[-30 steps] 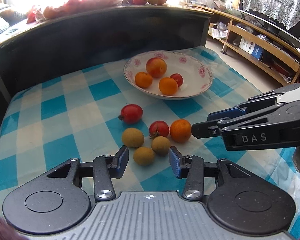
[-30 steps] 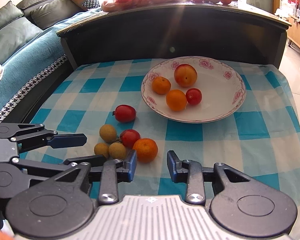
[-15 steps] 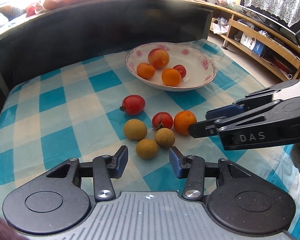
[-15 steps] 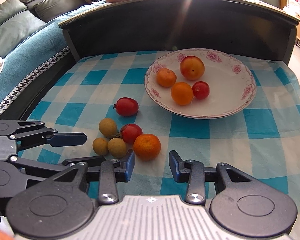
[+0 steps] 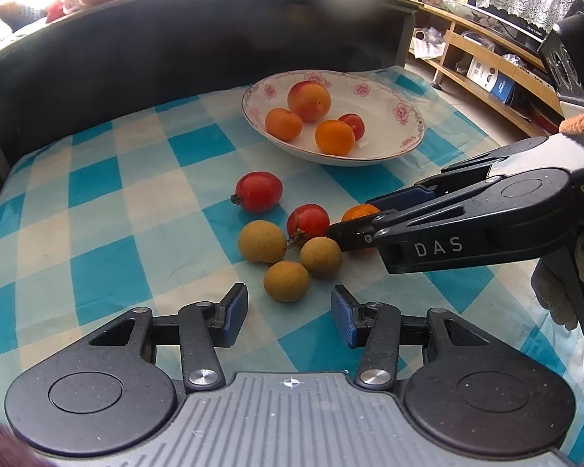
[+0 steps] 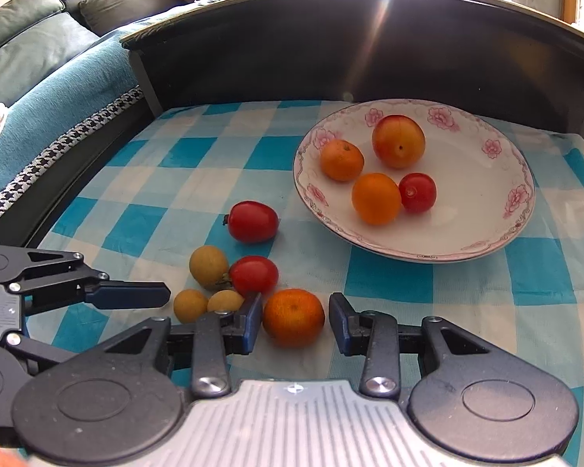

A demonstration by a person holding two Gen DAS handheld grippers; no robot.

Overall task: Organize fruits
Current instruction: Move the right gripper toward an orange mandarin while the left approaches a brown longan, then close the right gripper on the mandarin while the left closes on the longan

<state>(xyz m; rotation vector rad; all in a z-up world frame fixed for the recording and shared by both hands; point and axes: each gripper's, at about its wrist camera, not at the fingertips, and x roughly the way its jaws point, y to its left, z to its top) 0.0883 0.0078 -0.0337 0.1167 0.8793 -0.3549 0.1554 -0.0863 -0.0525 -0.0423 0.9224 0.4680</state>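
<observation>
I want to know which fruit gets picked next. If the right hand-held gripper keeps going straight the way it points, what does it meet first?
Most likely the loose mandarin on the checked cloth: it sits right between the open fingers of the right hand-held gripper. The plate lies farther on and off to the right.

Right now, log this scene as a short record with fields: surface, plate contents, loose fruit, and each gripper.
surface: blue and white checked cloth
plate: one peach, two oranges, one small tomato
loose fruit on cloth: two tomatoes, three small brown fruits, one orange
right gripper: open, fingers either side of the loose orange, not closed on it
left gripper: open, just short of the nearest brown fruit
</observation>
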